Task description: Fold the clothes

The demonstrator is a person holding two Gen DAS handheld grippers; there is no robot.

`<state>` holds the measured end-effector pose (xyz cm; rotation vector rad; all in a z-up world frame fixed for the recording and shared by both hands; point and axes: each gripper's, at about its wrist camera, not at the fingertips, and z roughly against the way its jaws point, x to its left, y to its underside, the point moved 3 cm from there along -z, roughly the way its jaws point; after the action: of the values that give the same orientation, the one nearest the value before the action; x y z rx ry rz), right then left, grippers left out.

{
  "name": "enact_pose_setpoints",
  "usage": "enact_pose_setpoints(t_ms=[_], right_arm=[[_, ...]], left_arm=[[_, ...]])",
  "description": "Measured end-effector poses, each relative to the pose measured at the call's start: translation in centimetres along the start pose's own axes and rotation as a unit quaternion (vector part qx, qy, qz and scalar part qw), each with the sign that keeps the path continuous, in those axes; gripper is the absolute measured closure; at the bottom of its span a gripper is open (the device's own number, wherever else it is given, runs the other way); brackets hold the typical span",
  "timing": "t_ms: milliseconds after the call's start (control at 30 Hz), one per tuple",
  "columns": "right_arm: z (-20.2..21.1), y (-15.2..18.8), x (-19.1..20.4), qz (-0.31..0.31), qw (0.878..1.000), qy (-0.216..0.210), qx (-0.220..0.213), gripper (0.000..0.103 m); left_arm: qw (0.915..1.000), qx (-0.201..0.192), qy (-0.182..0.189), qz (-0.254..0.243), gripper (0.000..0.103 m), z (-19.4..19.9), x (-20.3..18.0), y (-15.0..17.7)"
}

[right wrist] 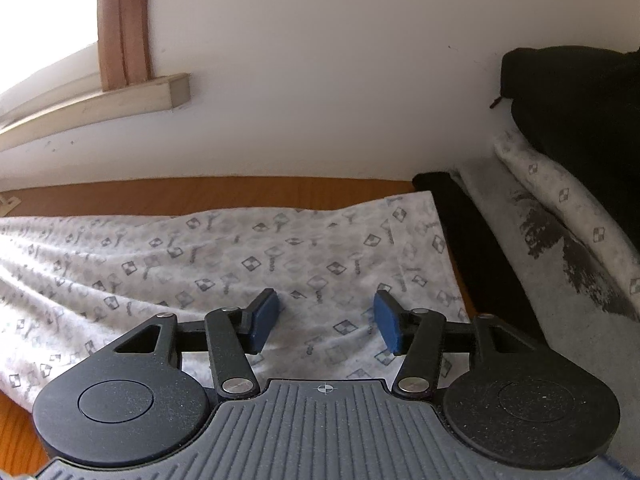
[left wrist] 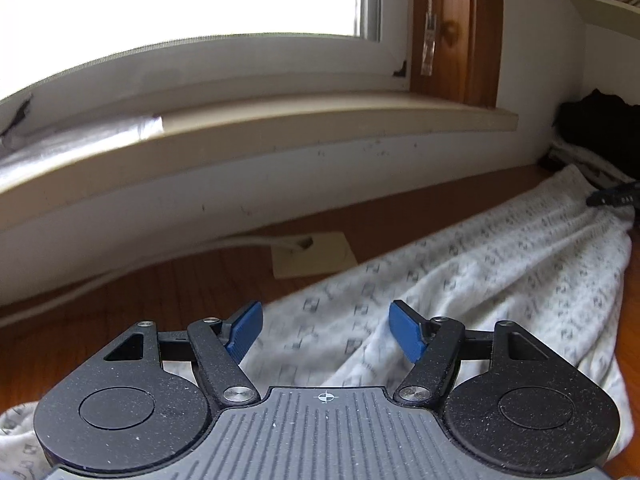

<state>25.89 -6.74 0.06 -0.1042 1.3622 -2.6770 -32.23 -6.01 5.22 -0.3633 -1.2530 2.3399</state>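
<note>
Both claws, left (left wrist: 326, 330) and right (right wrist: 326, 326), spread wide, level, low over the patterned white garment (right wrist: 224, 256), empty.

Home room, likely bedroom or study. Wood-framed window (left wrist: 456, 32) with pale sill (left wrist: 320, 120) across the upper frame, white scuffed wall (right wrist: 320, 80), wooden tabletop (left wrist: 180, 280). Clothes pile (right wrist: 560, 220) at right edge against the wall; shelf (left wrist: 604, 4) with books in the top right corner.

Bright window (left wrist: 180, 0) far left, wood frame (left wrist: 456, 28), beige sill (left wrist: 320, 120); white wall (right wrist: 320, 80); wooden floor (left wrist: 160, 288).
</note>
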Motion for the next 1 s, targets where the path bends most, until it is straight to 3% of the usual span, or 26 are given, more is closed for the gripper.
enact_pose_setpoints(t_ms=[233, 467, 500, 600, 667, 733, 867, 1000], right_arm=[[-0.3, -0.2, -0.3, 0.0, 1.0, -0.007, -0.002, 0.05], [-0.3, -0.3, -0.2, 0.011, 1.0, -0.001, -0.005, 0.048], [-0.3, -0.2, 0.0, 0.015, 1.0, 0.003, -0.007, 0.048], [0.5, -0.4, 1.2, 0.013, 1.0, 0.014, -0.012, 0.048], [1.3, -0.6, 3.0, 0.019, 0.999, -0.001, -0.026, 0.048], [2.1, -0.8, 5.3, 0.033, 0.999, -0.021, -0.034, 0.048], [3.4, -0.1, 12.1, 0.069, 0.992, -0.101, -0.036, 0.048], [4.8, 0.7, 18.9, 0.104, 0.978, -0.179, -0.037, 0.048]], left_arm=[[0.9998, 0.01, 0.007, 0.014, 0.026, -0.6, 0.5, 1.0], [0.9983, -0.016, -0.032, 0.046, 0.027, 2.9, -0.6, 0.8], [0.9979, -0.023, -0.031, 0.051, 0.028, 3.8, -1.0, 0.9], [0.9974, -0.028, -0.026, 0.061, 0.043, 5.8, -2.4, 1.2], [0.9976, -0.032, -0.018, 0.059, 0.061, 7.0, -3.7, 1.6], [0.9982, -0.03, -0.01, 0.05, 0.072, 7.8, -5.2, 1.9], [0.9994, -0.023, -0.006, 0.024, 0.071, 9.0, -8.5, 3.0], [0.9997, -0.009, -0.002, 0.022, 0.071, 9.3, -10.4, 4.5]])
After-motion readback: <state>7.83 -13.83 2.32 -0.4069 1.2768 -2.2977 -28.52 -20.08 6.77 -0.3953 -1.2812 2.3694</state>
